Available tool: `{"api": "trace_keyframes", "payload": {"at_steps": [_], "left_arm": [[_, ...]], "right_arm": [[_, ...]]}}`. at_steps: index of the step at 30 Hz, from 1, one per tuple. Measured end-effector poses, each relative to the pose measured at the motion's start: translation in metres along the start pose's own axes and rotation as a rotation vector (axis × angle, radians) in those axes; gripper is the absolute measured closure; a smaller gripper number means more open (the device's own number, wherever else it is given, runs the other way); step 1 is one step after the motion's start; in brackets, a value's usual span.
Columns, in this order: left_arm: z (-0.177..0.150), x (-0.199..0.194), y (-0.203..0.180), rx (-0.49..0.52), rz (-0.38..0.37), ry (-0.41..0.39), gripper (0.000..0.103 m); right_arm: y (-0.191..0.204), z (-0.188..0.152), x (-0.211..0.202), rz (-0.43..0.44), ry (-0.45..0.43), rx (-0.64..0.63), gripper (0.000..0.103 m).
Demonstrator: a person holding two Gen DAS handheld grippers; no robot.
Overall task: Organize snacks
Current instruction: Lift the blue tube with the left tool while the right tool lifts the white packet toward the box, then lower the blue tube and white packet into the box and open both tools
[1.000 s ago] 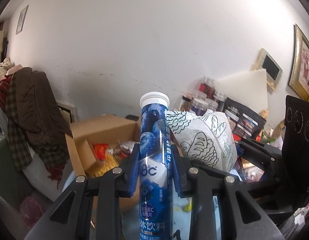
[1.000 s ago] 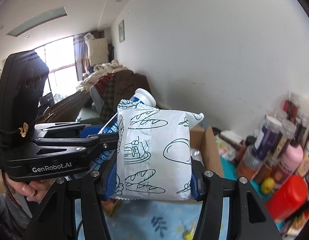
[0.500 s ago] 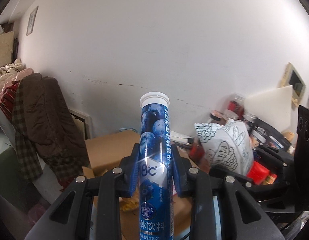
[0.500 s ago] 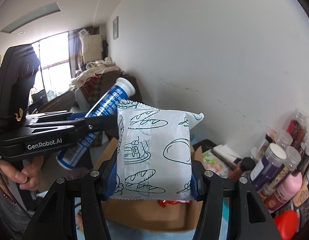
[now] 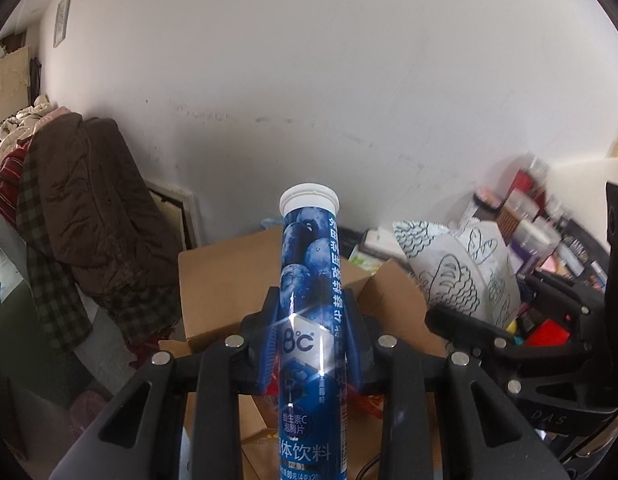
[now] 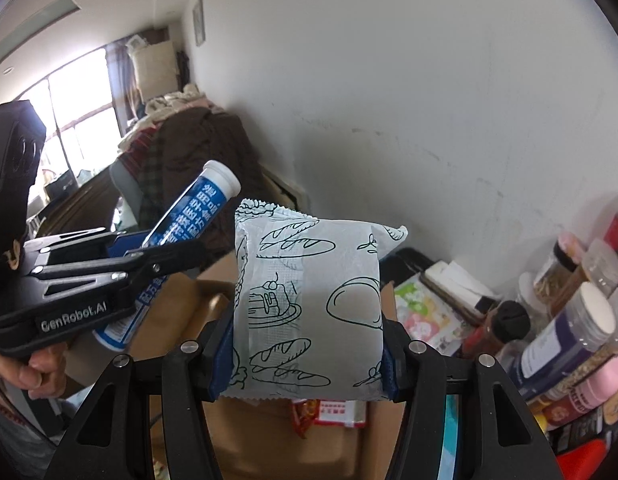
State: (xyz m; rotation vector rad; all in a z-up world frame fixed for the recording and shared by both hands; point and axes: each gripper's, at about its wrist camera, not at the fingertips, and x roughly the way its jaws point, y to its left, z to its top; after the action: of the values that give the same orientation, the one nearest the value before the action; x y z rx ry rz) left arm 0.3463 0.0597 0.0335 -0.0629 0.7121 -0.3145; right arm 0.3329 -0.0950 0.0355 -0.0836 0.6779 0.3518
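Note:
My left gripper is shut on a blue tablet tube with a white cap, held upright in the air over an open cardboard box. The left gripper and its tube also show in the right wrist view. My right gripper is shut on a white bread packet printed with loaf drawings, held above the same box. The packet shows at the right of the left wrist view, in the right gripper.
Snack packets lie inside the box. Jars and bottles crowd the right side by the white wall. A pile of coats lies to the left. A green printed packet lies behind the box.
Both grippers have moved with their loads toward the box. The box now shows larger and closer below them. Both grips are unchanged.

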Motion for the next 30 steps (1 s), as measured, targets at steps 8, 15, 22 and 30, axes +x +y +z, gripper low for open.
{"api": "trace_keyframes", "payload": {"at_steps": [8,15,22,30], "left_arm": [[-0.009,0.043,0.000,0.019,0.047,0.105,0.075],[-0.020,0.074,-0.008,0.070,0.114,0.196,0.075],[-0.029,0.091,-0.013,0.111,0.138,0.254,0.075],[-0.039,0.107,-0.011,0.110,0.174,0.336,0.075]], "right_arm": [[-0.022,-0.008,0.040,-0.008,0.104,0.032,0.047],[-0.029,-0.023,0.068,-0.020,0.197,0.034,0.047],[-0.028,-0.036,0.090,-0.029,0.274,0.026,0.047],[-0.021,-0.042,0.097,-0.089,0.300,-0.018,0.045]]}}
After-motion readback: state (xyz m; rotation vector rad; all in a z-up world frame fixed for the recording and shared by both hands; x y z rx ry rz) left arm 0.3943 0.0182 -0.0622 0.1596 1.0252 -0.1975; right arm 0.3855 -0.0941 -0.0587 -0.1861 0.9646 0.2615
